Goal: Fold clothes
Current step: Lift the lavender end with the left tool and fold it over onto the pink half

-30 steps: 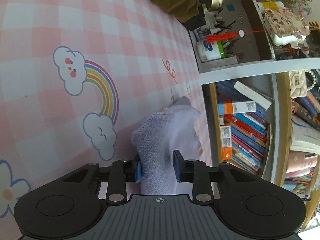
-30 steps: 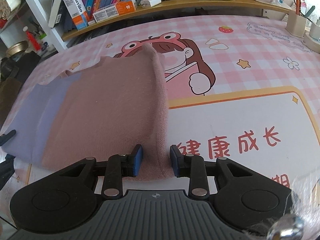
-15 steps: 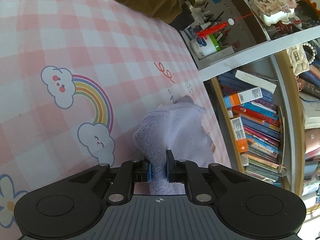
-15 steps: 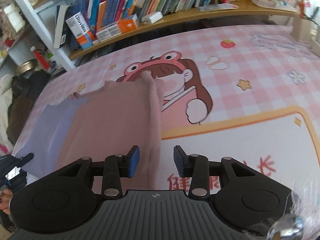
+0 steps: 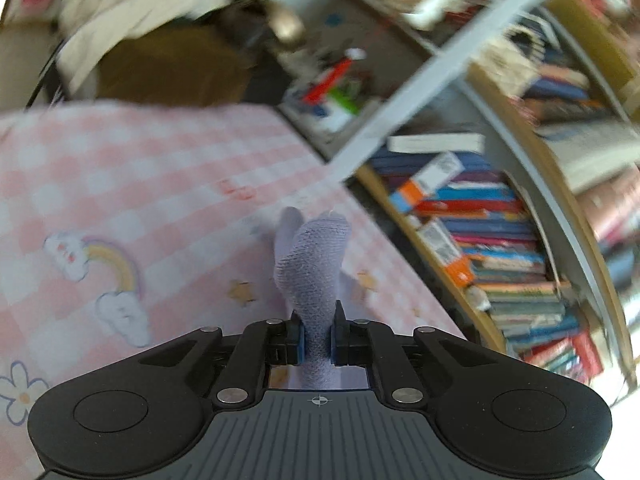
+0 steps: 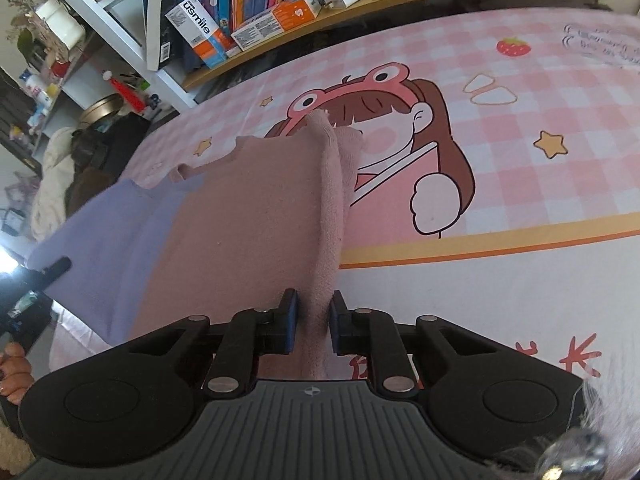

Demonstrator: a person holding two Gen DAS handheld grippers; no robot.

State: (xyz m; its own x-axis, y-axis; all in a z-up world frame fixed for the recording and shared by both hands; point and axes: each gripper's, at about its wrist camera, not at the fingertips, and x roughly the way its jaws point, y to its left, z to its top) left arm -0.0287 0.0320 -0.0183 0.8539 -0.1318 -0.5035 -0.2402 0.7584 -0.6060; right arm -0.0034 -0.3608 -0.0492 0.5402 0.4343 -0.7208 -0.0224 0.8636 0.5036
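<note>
A knitted sweater [image 6: 240, 216], pink with a lavender part on its left, hangs stretched above the pink checked table mat [image 6: 540, 128]. My right gripper [image 6: 313, 326] is shut on its pink edge, which rises as a fold between the pads. In the left wrist view my left gripper [image 5: 318, 338] is shut on the lavender knit [image 5: 312, 260], which sticks up in a bunched ridge ahead of the fingers. The left gripper's tip [image 6: 56, 267] shows at the sweater's lavender corner in the right wrist view.
Bookshelves [image 6: 256, 4] packed with books and boxes run along the table's far edge. A white shelf post [image 5: 432, 76] and cluttered cubbies stand near the corner. A brown garment [image 5: 168, 68] lies beyond the table. A hand [image 6: 14, 368] shows at lower left.
Both grippers have shut on the sweater and lifted it off the mat. The left wrist view has swung upward, now blurred, and the right gripper's pads closed onto the pink edge.
</note>
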